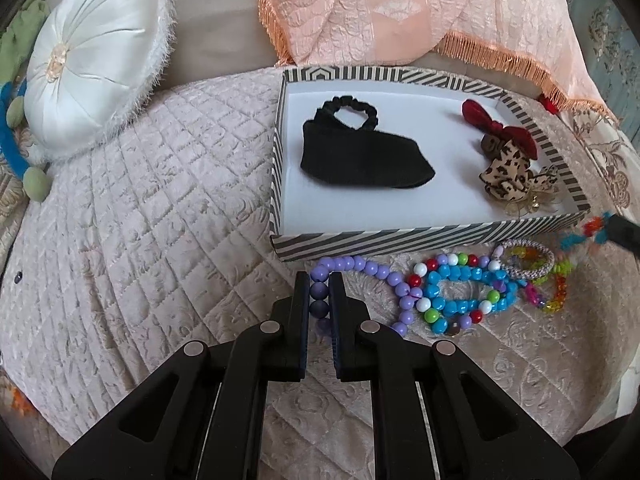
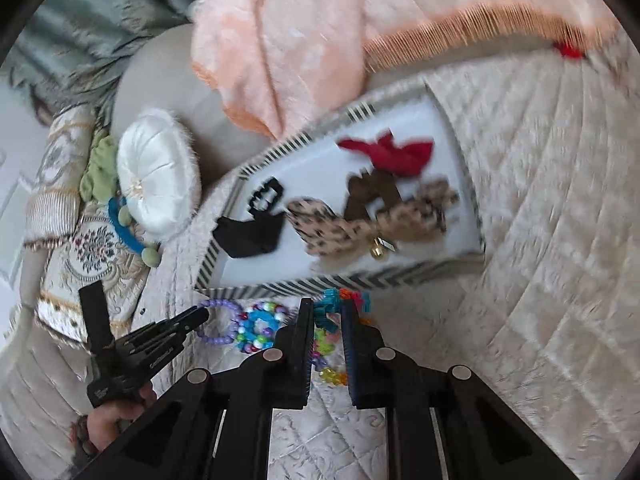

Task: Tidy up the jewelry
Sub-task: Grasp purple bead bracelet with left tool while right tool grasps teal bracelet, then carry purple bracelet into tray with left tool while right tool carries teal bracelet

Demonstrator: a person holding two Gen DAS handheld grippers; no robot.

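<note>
My left gripper (image 1: 320,280) is shut on the purple bead necklace (image 1: 372,270), which trails right over the quilt. A blue and multicolour bead bracelet (image 1: 460,294) and small bright bracelets (image 1: 532,264) lie beside it, in front of the striped box (image 1: 400,240). The box holds a black headband (image 1: 360,160), a red bow (image 1: 500,124) and leopard scrunchies (image 1: 508,176). My right gripper (image 2: 328,308) is shut on a turquoise and orange fuzzy piece (image 2: 340,300), lifted near the box's front wall (image 2: 320,280). The left gripper also shows in the right wrist view (image 2: 196,316).
A white round satin cushion (image 1: 96,60) and a blue and green toy (image 1: 16,148) lie at the left. A peach fringed cloth (image 1: 400,12) hangs behind the box. The quilted pink bedspread (image 1: 160,220) spreads to the left and front.
</note>
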